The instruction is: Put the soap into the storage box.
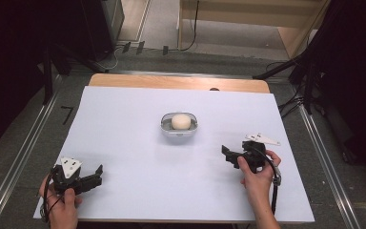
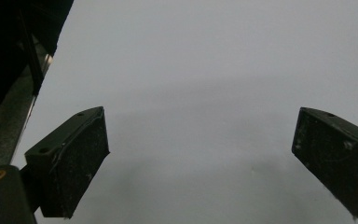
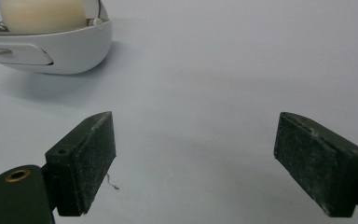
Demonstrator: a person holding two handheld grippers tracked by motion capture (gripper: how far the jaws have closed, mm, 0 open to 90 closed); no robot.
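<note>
Black tools (image 1: 98,174), grey plates, trailing black cables.

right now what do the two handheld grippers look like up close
Both are black. The left gripper and right gripper each have two blocky jaws with scuffed, dusty flat pads, a brass-ringed hole near the base, a pale three-cornered plate on top and a black cable trailing back.

items on table, counted
one white bowl (image 1: 179,129); one cream ball (image 1: 181,121) in it; two grippers, left gripper (image 1: 94,175), right gripper (image 1: 227,155).
</note>
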